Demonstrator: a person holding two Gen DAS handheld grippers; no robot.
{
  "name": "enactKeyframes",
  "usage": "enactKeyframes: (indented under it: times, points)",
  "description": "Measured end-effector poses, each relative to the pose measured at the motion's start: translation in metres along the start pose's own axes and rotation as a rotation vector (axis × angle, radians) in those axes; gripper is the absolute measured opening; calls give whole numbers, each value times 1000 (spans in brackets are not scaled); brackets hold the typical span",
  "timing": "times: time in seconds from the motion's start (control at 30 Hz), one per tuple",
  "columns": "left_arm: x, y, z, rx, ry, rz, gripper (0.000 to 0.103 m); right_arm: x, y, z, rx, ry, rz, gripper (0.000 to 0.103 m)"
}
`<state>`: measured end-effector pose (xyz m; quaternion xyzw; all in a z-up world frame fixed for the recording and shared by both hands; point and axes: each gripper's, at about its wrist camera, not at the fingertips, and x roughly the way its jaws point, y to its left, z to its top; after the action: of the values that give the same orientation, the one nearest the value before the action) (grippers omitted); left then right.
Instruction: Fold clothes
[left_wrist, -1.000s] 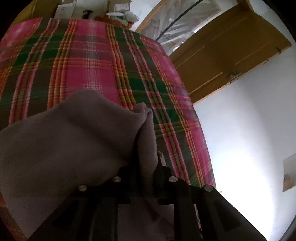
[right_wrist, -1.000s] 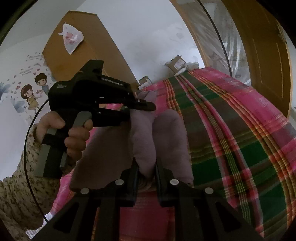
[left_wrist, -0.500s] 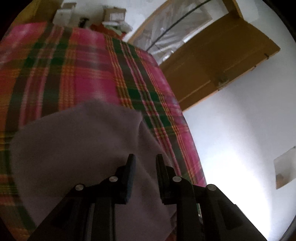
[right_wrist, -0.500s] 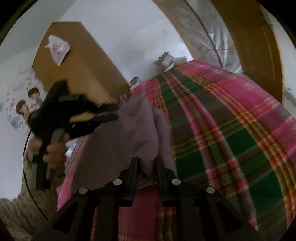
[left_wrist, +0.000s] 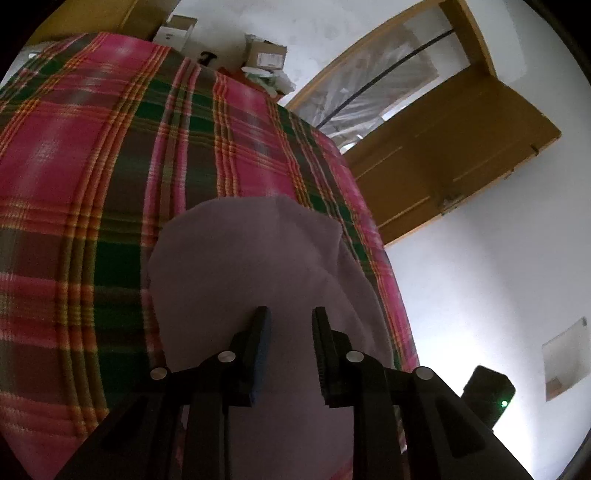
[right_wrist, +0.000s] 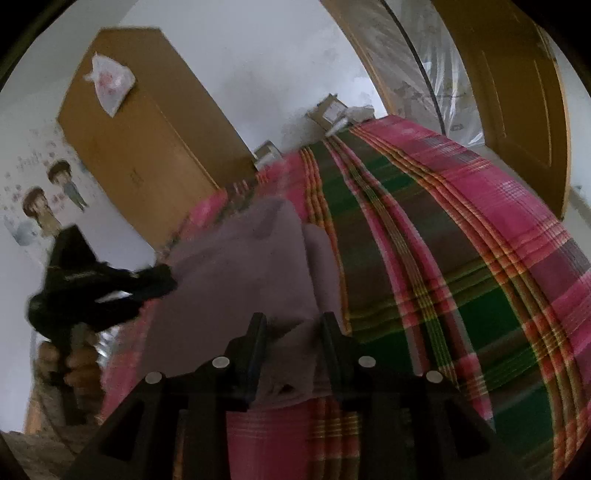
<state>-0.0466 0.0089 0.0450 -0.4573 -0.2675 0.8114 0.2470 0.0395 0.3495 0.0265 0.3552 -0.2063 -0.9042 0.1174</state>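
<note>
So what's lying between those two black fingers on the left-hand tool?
Only the mauve garment, lying on the plaid blanket beyond the left gripper. The fingers stand apart, pinching nothing. The left wrist view shows this.

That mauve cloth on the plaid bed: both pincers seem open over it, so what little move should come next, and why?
Probably a fresh grip for another fold. The left gripper and right gripper both stand open, holding nothing, and the mauve cloth lies folded over on the plaid blanket. From the right wrist view its near edge looks bunched, so the right gripper could likely close there first.
</note>
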Motion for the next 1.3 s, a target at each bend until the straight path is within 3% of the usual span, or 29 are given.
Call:
enactKeyframes:
  times: [0.1, 0.43, 0.63, 0.7, 0.8, 1.07, 1.17, 1.3]
  points:
    - [1, 3, -1, -3, -1, -18, 23, 1, 1, -7, -59, 17, -90, 32]
    - [18, 24, 15, -57, 8, -70, 23, -8, 4, -11, -150, 58, -187, 32]
    - [9, 25, 11, -57, -6, -56, 22, -28, 21, 10, -200, -43, -165, 29]
    - [4, 22, 7, -46, -11, -38, 22, -19, 27, 18, -220, -34, -147, 23]
    - [-2, 20, -2, -33, -13, -21, 22, -4, 34, 17, -261, 9, -120, 22]
    - [5, 32, -11, 7, -2, -5, 22, 21, 30, -1, -292, 56, -146, 18]
    - [1, 30, -9, -1, -1, 7, 22, 20, 33, 7, -293, 85, -148, 18]
    - [-9, 17, -13, 31, -22, 46, 22, 15, 36, 29, -294, 55, -108, 18]
